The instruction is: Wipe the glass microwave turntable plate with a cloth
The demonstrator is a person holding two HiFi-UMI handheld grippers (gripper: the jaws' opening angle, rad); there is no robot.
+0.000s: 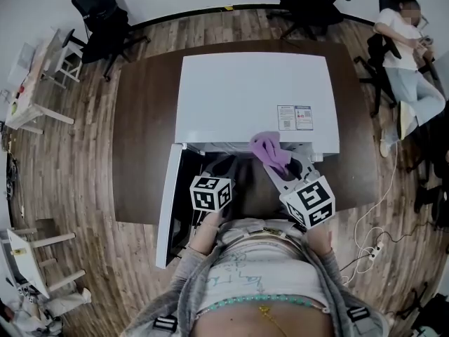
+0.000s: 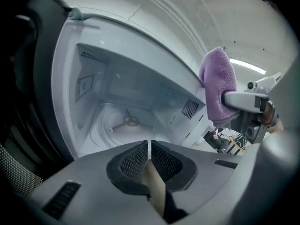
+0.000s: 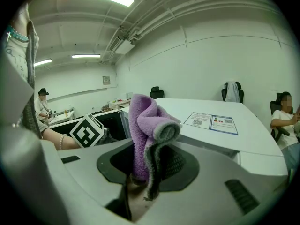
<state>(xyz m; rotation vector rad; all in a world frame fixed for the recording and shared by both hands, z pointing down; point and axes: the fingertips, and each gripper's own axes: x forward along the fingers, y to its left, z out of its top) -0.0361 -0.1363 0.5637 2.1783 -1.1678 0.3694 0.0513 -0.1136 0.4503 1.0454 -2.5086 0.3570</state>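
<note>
Turntable plate (image 2: pixel 115 129) looks to sit on the microwave (image 1: pixel 252 97) floor, about 11 o'clock from the clenched, empty left gripper (image 2: pixel 149 146), while the right gripper (image 3: pixel 147 171) pinches the purple cloth (image 3: pixel 145 121) by one edge, so it could slip mid-wipe and jaws hit glass

Purple cloth (image 3: pixel 144 134), bunched, in R jaws

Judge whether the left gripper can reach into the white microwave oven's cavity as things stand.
Probably yes: the white door stands open, and nothing lies between the shut left gripper and the white cavity.
</note>
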